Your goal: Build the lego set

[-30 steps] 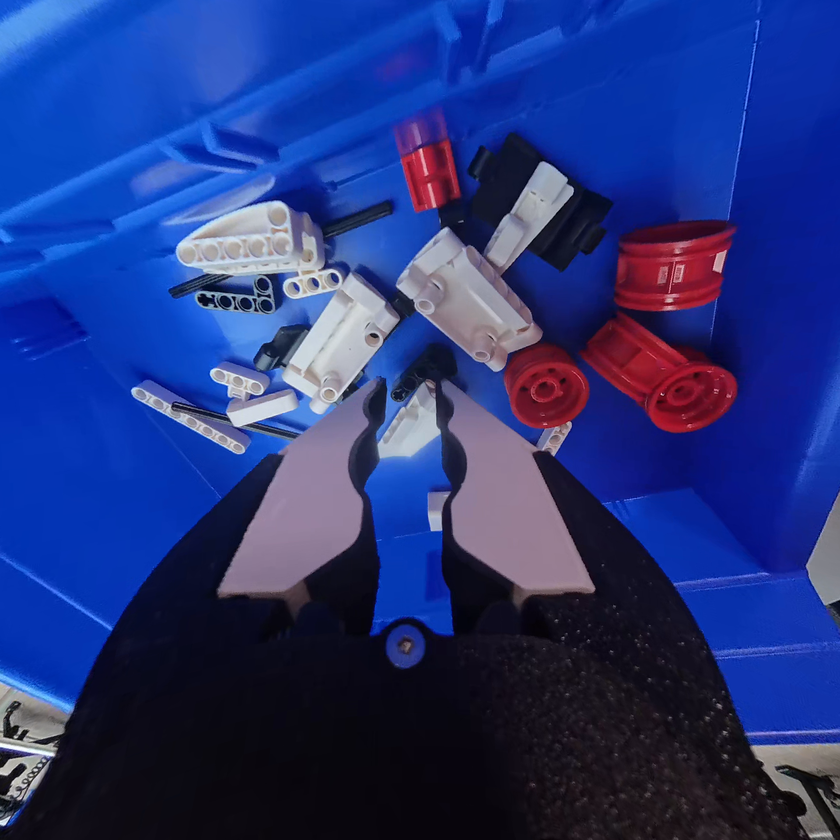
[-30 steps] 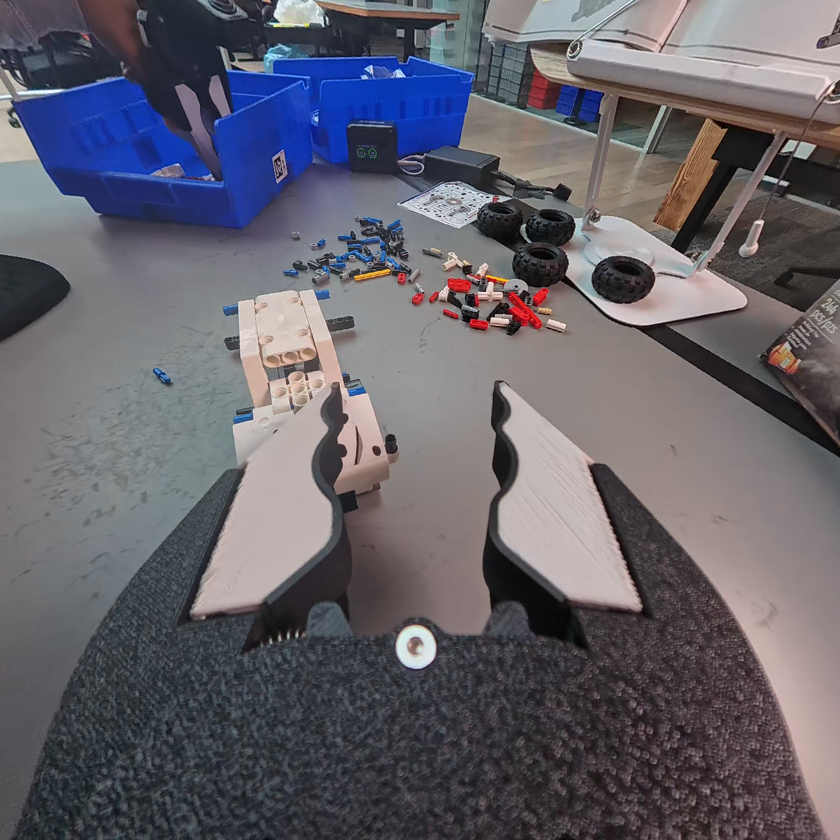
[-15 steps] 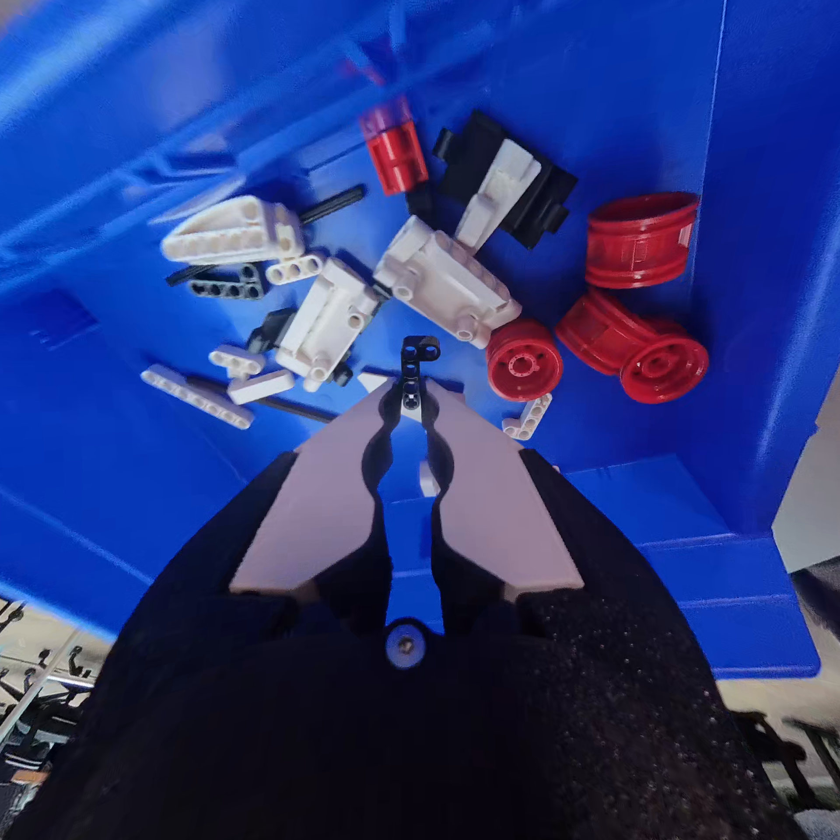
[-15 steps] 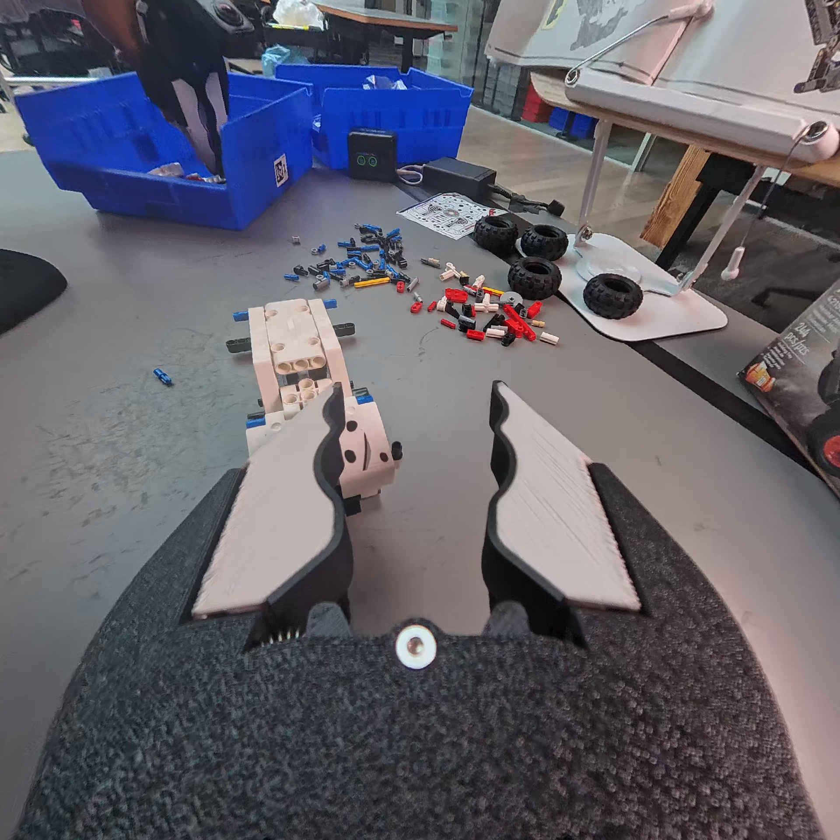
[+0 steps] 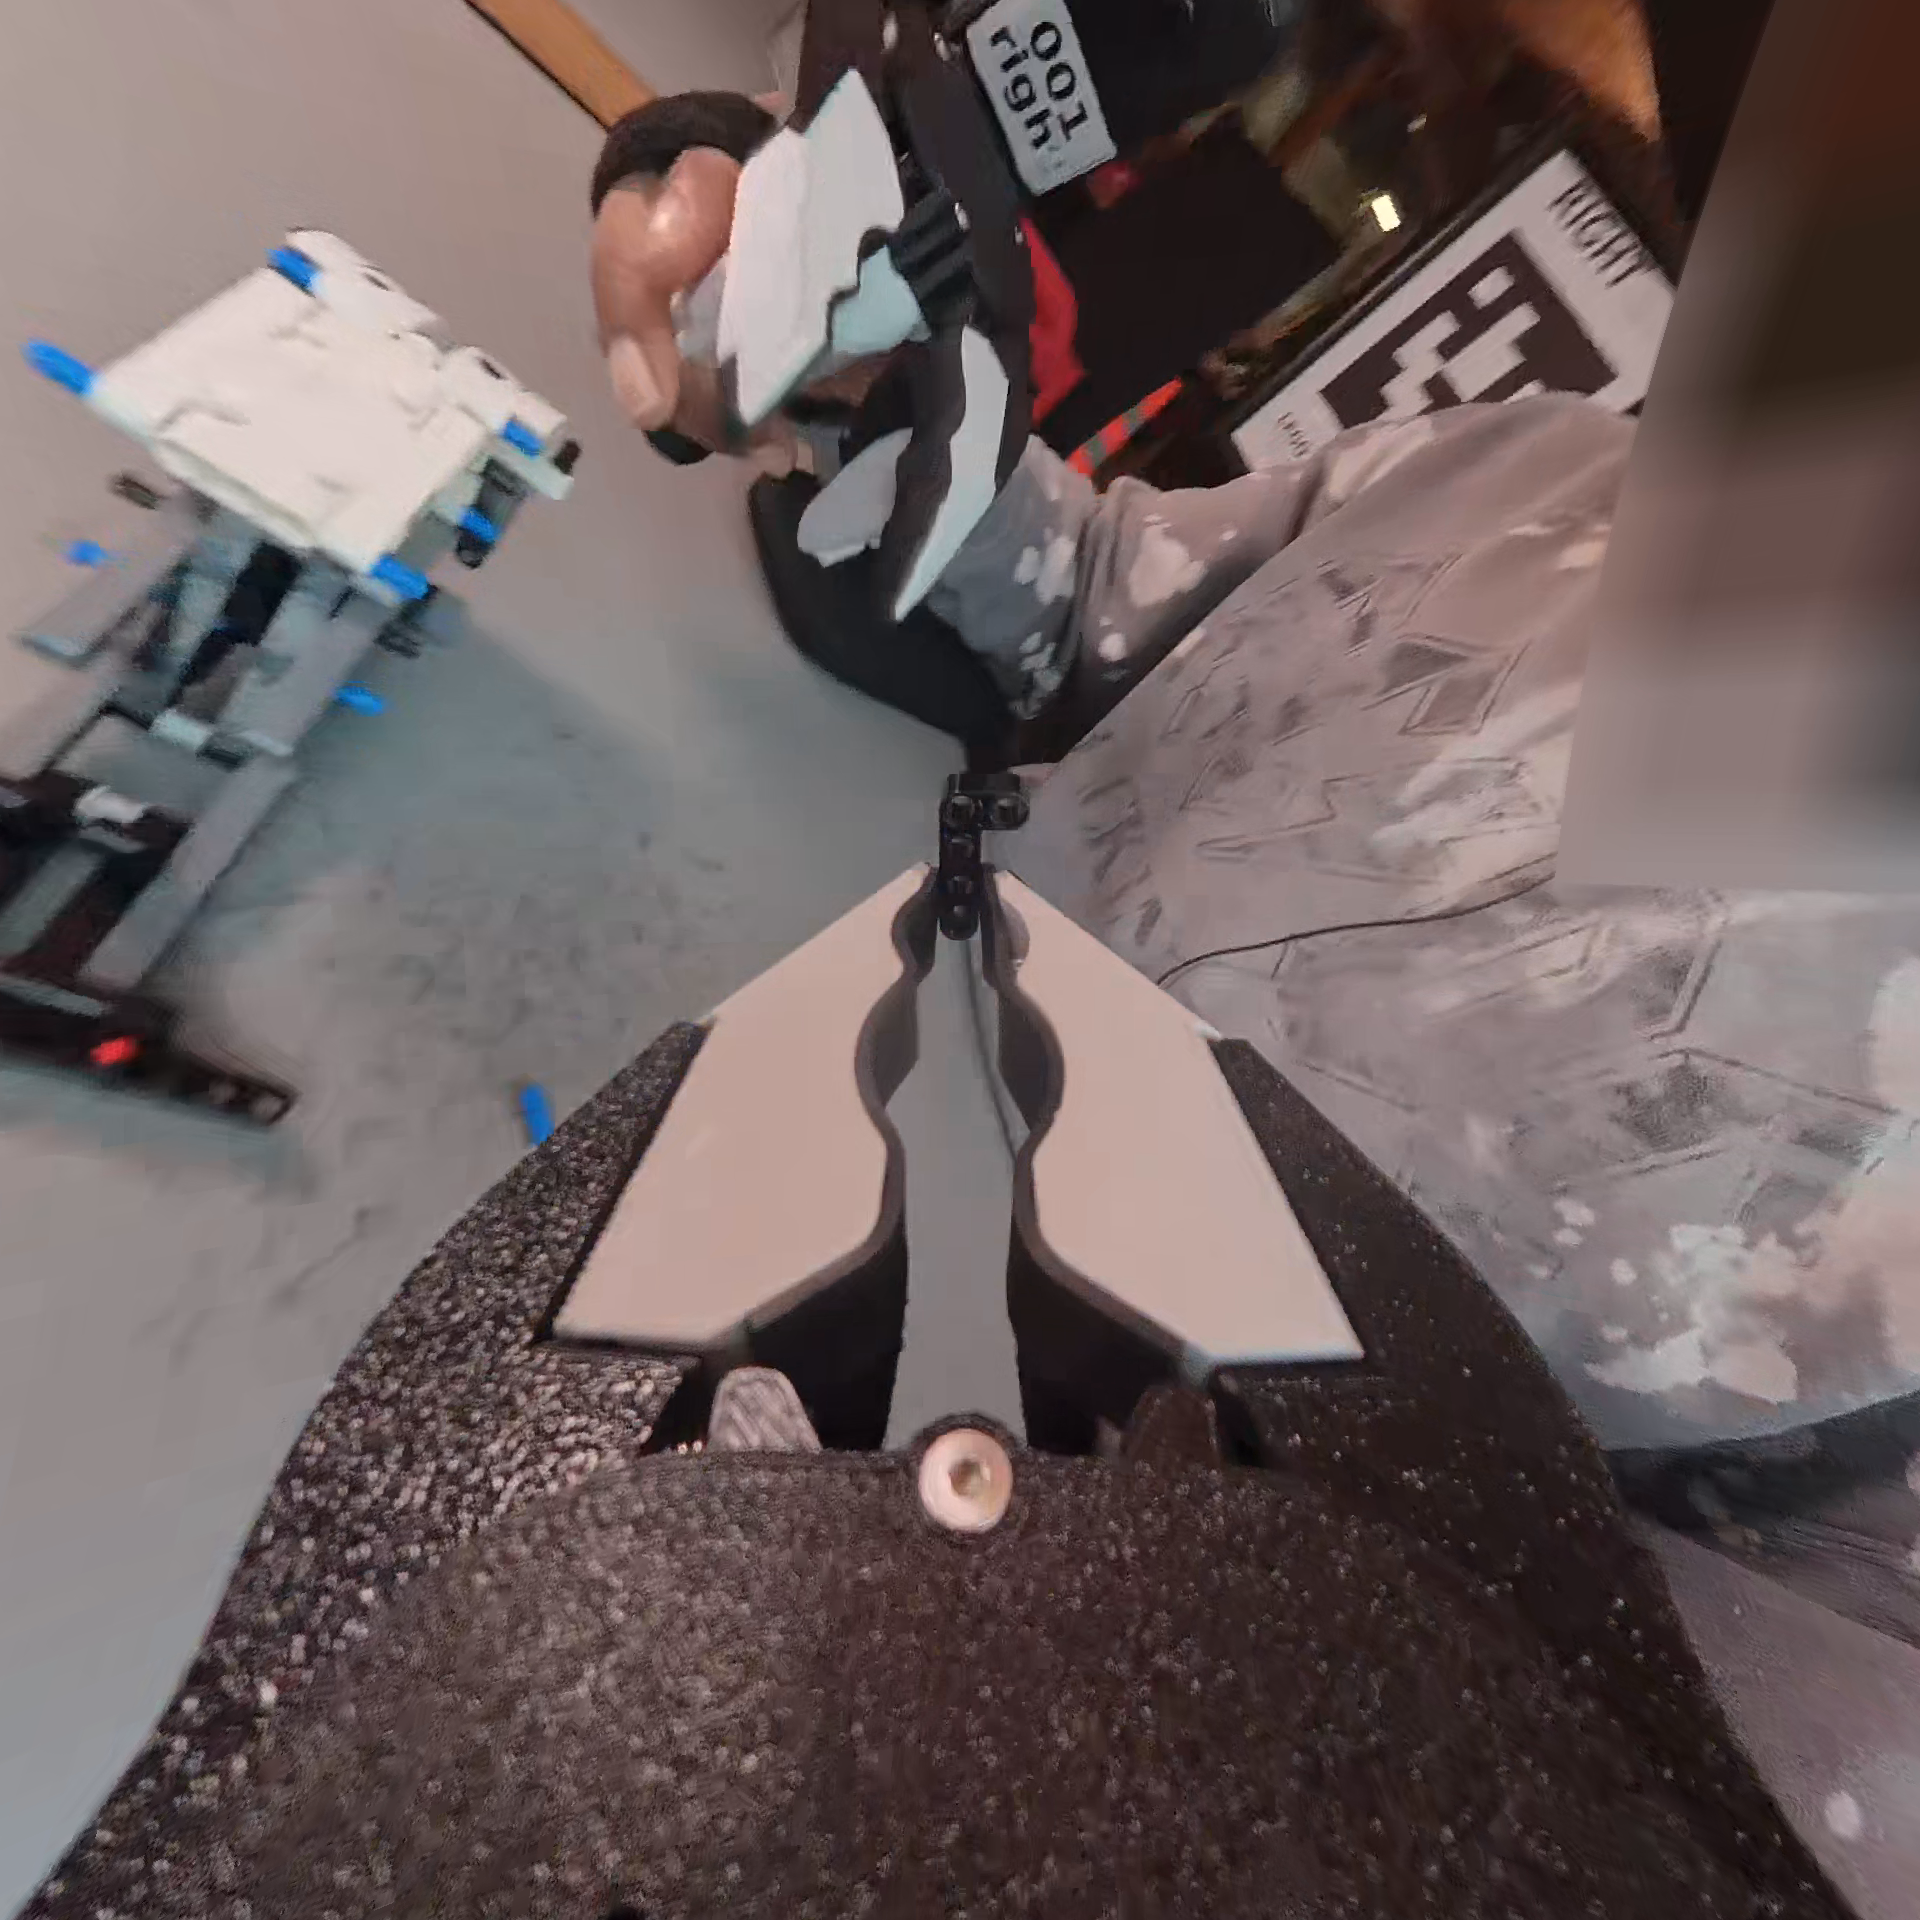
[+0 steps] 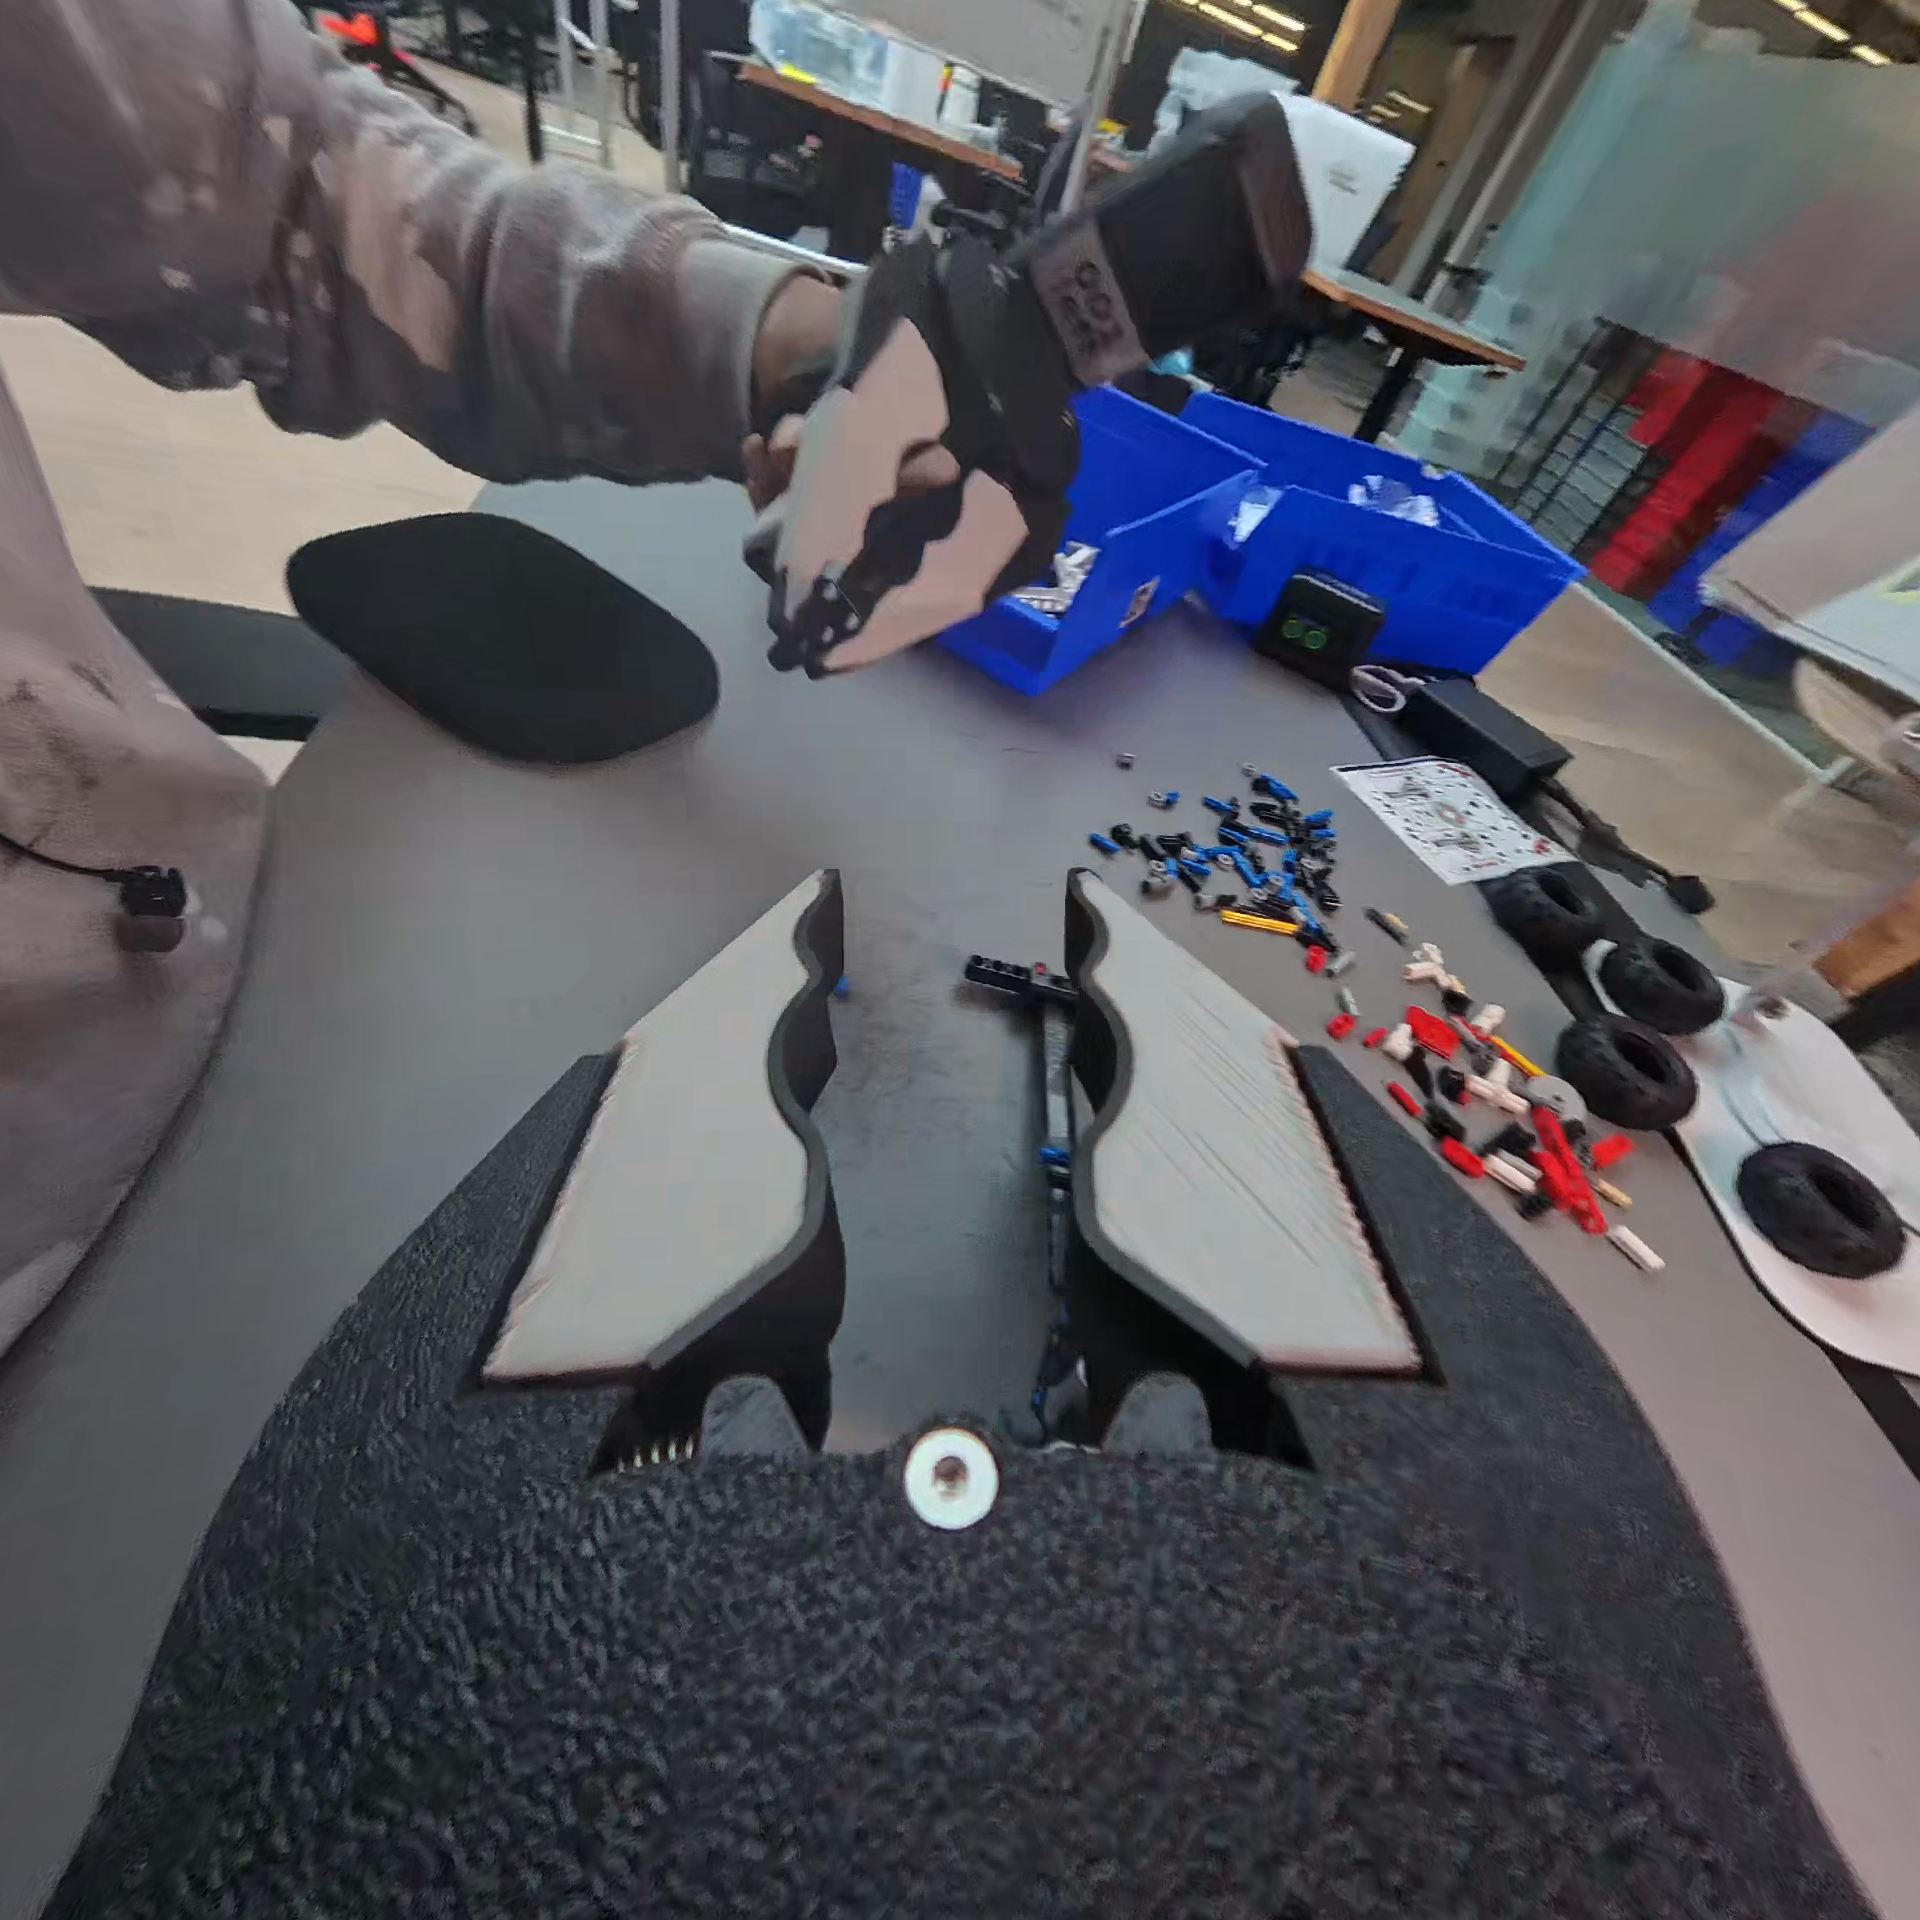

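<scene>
My left gripper (image 5: 961,904) is shut on a small black L-shaped beam (image 5: 964,847), which sticks out past the tips, above the grey table. It also shows in the right wrist view (image 6: 868,582), in the air in front of the blue bin, with the black beam (image 6: 805,634) at its tips. The white and blue model (image 5: 312,436) stands to the left, blurred. My right gripper (image 6: 951,894) is open and empty, low over the table. Only a black beam (image 6: 1013,975) and a thin edge of the model show beside its right finger (image 6: 1195,1122).
Two blue bins (image 6: 1122,540) (image 6: 1392,551) stand at the back. Loose blue, black and red pieces (image 6: 1247,852) (image 6: 1496,1101) and black tyres (image 6: 1626,1070) lie to the right. A black pad (image 6: 499,634) lies at the left. A person's sleeve (image 6: 468,322) crosses above.
My left gripper has lifted the black beam out of the blue bin and swung it over the table. My right gripper has moved over the model and turned left.
</scene>
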